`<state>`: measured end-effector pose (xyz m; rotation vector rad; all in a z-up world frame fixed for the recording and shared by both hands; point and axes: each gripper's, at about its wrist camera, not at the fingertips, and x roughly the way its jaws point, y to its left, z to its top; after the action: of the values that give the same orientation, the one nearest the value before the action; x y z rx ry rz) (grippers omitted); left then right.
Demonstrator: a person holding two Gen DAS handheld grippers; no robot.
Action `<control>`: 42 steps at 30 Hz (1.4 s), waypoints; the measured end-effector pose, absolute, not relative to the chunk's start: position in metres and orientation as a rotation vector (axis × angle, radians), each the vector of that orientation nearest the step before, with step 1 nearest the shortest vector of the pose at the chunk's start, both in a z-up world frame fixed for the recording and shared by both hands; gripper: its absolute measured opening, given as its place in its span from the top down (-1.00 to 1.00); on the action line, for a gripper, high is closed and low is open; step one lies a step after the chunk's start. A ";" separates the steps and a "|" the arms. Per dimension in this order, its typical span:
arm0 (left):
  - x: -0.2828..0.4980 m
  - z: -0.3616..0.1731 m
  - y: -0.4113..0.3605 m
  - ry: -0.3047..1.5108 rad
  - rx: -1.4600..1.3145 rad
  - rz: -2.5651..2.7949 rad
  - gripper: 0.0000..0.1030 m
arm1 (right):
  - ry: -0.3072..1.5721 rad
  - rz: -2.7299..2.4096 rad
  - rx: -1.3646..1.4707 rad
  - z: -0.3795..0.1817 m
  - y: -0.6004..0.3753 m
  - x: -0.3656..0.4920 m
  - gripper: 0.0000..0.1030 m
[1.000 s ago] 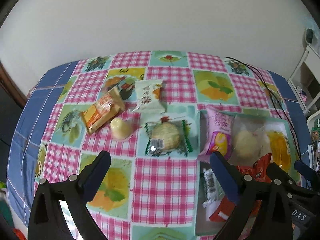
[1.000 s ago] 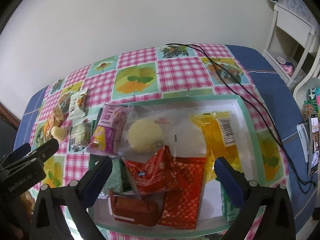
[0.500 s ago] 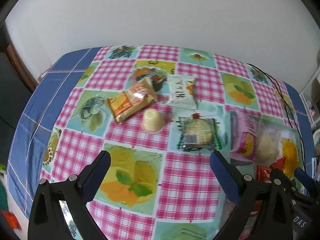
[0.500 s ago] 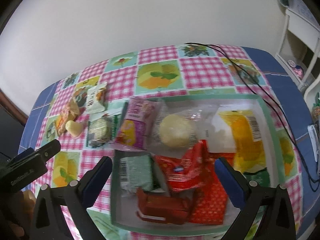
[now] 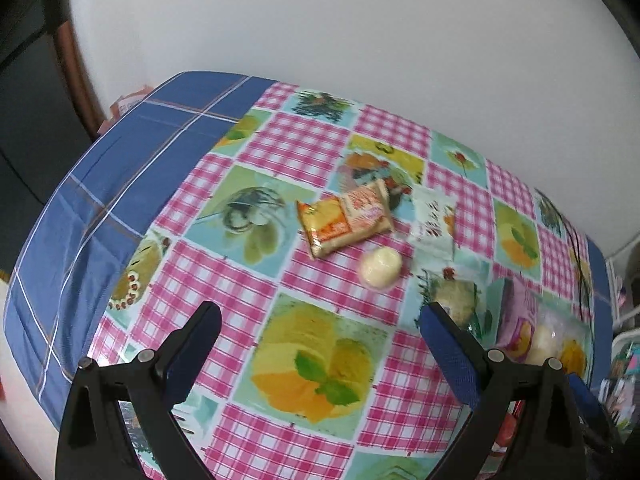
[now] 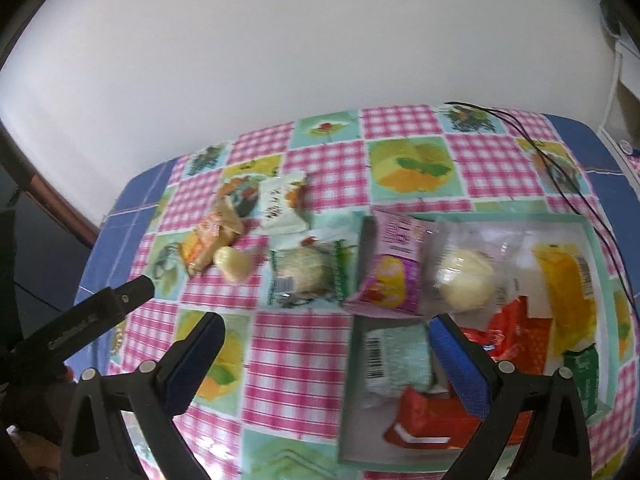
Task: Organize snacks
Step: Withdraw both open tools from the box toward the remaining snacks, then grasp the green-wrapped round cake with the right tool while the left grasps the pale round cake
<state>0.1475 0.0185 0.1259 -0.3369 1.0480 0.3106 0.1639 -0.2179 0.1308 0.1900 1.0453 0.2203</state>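
Both jaws wide open, holding nothing; I'd drop my left gripper (image 5: 318, 322) squarely over the pudding cup (image 5: 381, 267) left of the tray (image 6: 592, 240).

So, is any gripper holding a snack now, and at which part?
Nothing is held. The left gripper and right gripper both have open, empty fingers above the table.

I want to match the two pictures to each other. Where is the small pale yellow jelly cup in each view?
Left wrist view: the jelly cup lies right of centre on a pink checked square, just below the orange snack packet.
Right wrist view: the jelly cup lies left of centre, beside the same orange packet.
Shared landmark: the white snack packet, which lies a little past the cup in both.
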 end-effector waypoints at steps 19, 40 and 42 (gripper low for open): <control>0.174 0.131 0.032 0.959 -0.351 0.267 -0.93 | 1.092 0.238 0.171 0.123 -0.197 0.190 -1.00; 0.229 0.083 0.007 1.090 -0.393 0.166 -0.92 | 1.180 0.207 0.078 0.095 -0.184 0.242 -0.85; 0.231 0.077 0.008 1.109 -0.402 0.159 -0.92 | 1.182 0.203 0.069 0.092 -0.182 0.245 -0.85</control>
<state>0.2306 0.0078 0.0766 -0.4023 1.1089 0.1590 0.2446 -0.1823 0.0925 0.0686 1.1822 0.2032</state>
